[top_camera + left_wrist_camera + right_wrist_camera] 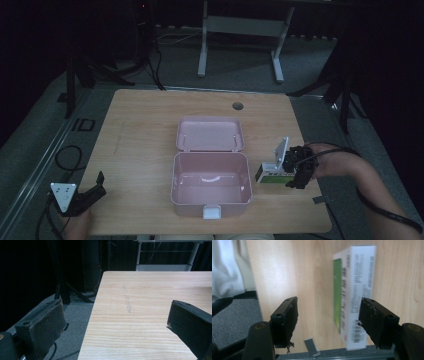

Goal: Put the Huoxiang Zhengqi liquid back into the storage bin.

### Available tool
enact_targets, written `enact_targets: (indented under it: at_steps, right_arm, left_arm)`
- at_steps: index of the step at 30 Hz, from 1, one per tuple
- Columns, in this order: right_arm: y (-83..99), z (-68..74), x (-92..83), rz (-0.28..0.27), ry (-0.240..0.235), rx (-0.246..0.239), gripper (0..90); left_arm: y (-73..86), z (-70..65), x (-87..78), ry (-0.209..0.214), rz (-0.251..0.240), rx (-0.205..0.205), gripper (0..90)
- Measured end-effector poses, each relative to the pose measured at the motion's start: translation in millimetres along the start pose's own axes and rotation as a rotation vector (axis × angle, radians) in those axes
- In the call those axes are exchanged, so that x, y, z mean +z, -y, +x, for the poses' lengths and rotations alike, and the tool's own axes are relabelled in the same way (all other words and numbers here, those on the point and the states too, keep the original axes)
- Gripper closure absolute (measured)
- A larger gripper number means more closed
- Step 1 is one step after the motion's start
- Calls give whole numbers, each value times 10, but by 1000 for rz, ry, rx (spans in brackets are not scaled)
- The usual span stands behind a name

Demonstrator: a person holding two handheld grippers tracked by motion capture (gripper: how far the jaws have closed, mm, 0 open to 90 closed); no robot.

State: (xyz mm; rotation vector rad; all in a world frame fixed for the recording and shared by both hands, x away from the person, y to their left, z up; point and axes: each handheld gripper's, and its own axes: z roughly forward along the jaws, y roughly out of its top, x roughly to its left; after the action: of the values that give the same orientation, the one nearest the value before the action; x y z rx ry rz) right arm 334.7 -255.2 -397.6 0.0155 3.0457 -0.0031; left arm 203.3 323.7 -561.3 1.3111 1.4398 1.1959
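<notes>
Carton [354,290], white card with green face and printed barcode: lay on the wooden bench [145,130] between the parted jaws of the right hand-held gripper [328,315], pads not pressing. High view added a pink plastic box [211,185], lid open, left of it. Left hand-held gripper [115,327] stood apart, empty, over woodgrain.
</notes>
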Motion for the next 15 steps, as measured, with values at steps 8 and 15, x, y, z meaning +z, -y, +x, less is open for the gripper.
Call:
enact_targets:
  at_steps: [8, 15]
  right_arm:
    - [21, -250, 167, 30, -14, 23, 368]
    - [19, -347, 269, 22, -20, 35, 368]
  left_arm:
    - [0, -3, 1, 2, -1, 0, 16]
    - [0, -8, 3, 1, 2, 4, 16]
